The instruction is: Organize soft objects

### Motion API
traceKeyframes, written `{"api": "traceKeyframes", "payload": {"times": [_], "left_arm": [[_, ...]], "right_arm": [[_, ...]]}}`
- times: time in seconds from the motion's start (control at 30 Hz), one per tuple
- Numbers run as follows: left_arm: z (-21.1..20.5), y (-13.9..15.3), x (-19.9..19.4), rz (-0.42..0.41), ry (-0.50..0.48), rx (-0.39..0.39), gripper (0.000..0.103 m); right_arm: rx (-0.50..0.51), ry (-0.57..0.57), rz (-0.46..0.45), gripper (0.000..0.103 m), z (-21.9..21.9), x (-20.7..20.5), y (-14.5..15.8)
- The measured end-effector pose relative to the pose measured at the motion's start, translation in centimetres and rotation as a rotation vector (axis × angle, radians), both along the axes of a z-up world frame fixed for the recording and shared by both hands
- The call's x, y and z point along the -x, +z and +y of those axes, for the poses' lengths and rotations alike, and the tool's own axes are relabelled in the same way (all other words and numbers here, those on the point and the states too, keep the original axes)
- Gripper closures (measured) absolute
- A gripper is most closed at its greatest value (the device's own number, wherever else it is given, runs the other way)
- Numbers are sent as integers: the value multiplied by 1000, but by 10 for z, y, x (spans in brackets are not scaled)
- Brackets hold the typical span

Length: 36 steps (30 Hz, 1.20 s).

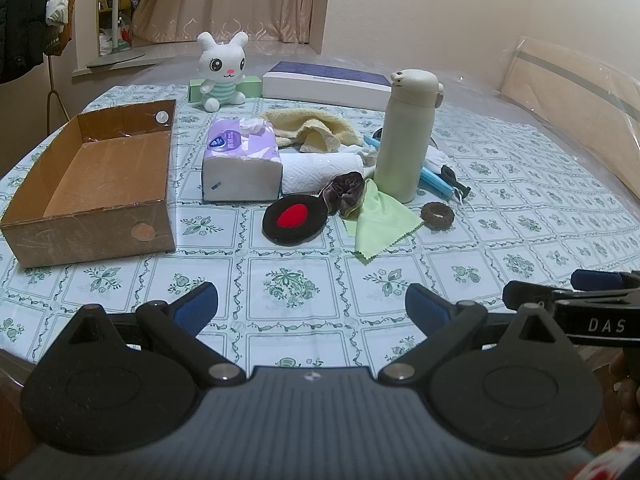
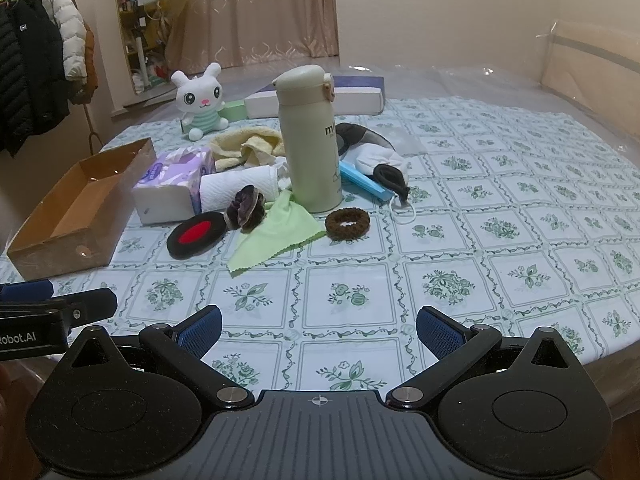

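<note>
An open cardboard box stands empty at the table's left. Soft things lie mid-table: a white plush rabbit, a yellow towel, a purple tissue pack, a black-and-red pad, a purple scrunchie, a green cloth and a brown scrunchie. My left gripper and right gripper are open and empty, low over the near table, short of all of these.
A tall cream flask stands upright among the soft things. A paper towel roll, a blue face mask, a grey and white pouch and flat boxes lie around it. Floral cloth covers the table.
</note>
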State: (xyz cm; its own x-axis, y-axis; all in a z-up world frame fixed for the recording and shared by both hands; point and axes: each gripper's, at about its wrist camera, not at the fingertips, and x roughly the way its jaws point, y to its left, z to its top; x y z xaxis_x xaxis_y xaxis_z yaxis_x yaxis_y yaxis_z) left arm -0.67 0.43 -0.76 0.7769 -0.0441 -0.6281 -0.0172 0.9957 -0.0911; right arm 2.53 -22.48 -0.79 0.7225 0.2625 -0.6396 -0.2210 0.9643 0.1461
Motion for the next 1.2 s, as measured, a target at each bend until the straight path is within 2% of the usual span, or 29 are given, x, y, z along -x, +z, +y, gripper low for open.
{"api": "traceKeyframes", "payload": {"times": [0.5, 1.03, 1.2], "left_arm": [[12, -13, -27, 24, -4, 18, 4], [30, -41, -95, 0, -21, -35, 4], [29, -55, -121, 31, -32, -71, 4]], "right_arm": [[-2, -9, -2, 0, -4, -19, -9], [15, -5, -26, 1, -11, -76, -31], [21, -1, -28, 1, -8, -98, -41]]}}
